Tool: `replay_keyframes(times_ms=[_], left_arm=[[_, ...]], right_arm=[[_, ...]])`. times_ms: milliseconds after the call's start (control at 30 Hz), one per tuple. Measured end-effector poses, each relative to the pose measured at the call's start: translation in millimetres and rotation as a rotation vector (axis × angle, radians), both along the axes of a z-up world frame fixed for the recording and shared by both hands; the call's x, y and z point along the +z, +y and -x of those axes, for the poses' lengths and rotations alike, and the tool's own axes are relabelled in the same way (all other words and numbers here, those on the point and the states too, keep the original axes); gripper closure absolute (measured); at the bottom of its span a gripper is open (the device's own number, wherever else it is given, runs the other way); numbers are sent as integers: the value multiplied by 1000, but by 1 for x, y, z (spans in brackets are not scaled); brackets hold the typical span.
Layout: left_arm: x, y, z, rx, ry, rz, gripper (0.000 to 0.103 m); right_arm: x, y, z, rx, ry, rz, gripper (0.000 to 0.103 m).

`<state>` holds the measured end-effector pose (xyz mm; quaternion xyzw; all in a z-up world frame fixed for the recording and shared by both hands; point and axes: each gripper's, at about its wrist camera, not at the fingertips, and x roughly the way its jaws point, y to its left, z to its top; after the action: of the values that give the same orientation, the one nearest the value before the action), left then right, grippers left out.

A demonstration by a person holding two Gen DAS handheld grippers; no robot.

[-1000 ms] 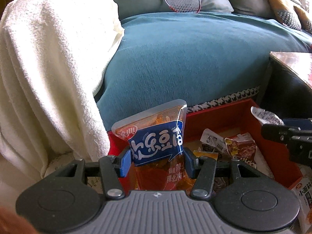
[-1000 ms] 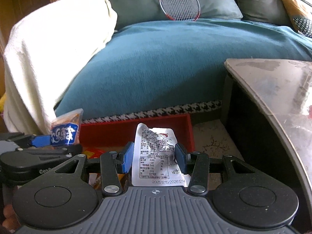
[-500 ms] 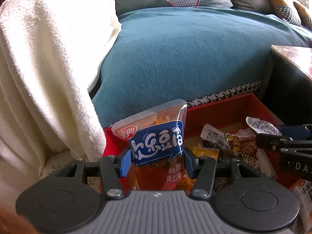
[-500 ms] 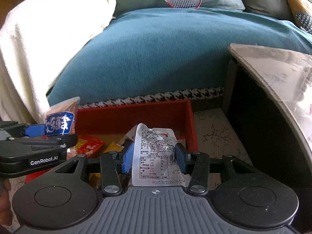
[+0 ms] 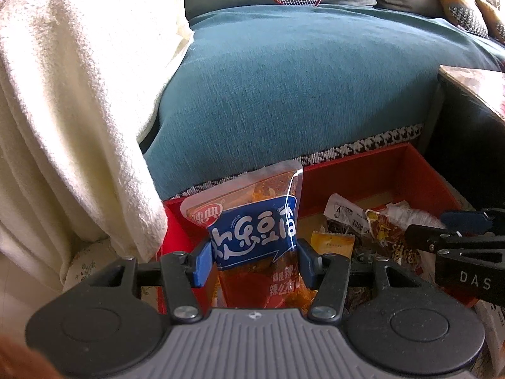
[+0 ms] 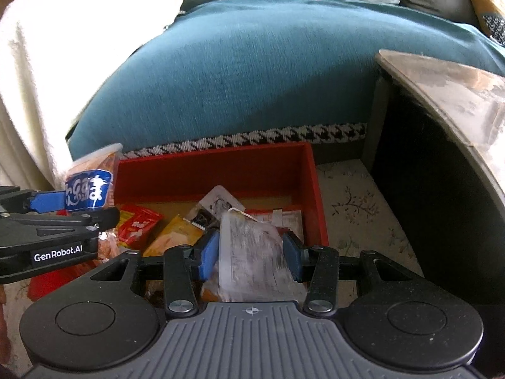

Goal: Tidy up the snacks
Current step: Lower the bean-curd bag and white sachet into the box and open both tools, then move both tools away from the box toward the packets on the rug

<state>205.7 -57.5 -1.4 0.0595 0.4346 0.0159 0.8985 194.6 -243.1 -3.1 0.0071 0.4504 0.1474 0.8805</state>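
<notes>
Left wrist view: left gripper (image 5: 254,260) clamped on orange pouch (image 5: 252,221) w/ blue label, pads at its mid-height; pouch upright, long axis vertical, sealed top up, held over near-left corner of red box (image 5: 363,170).
Right wrist view: right gripper (image 6: 251,254) grasping white packet (image 6: 249,246), blurred; long axis runs away from cam, top tilted toward box back wall, held over box's right half. Loose snacks (image 6: 139,224) lie inside. Box on floor by teal sofa (image 6: 252,72).
</notes>
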Motion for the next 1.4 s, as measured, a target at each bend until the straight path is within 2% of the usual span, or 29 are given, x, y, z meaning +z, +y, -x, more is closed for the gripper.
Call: replay_keyframes(times_ms=[133,467,800,933,1167,1400], left_arm=[[-1,-2,0,-2,6,-4,54],[0,-2,2,4,3,-20,44],[8,-2,9,-12,-9,-4,43],[14,-6,17,-42,-19,1,43],[26,-19,36,-109,-34,21,43],[28,-40,62,-225,3,50,43]], right_arm=[[-1,1,0,-1,10,4,48],[0,-1,1,-9,8,5,44],[11,-14,7,-25,-4,6,40],[17,-26,12,-33,10,-34,40],[43,-52,33,-51,-44,-32,27],[39,-85,54,-105,9,-32,24]])
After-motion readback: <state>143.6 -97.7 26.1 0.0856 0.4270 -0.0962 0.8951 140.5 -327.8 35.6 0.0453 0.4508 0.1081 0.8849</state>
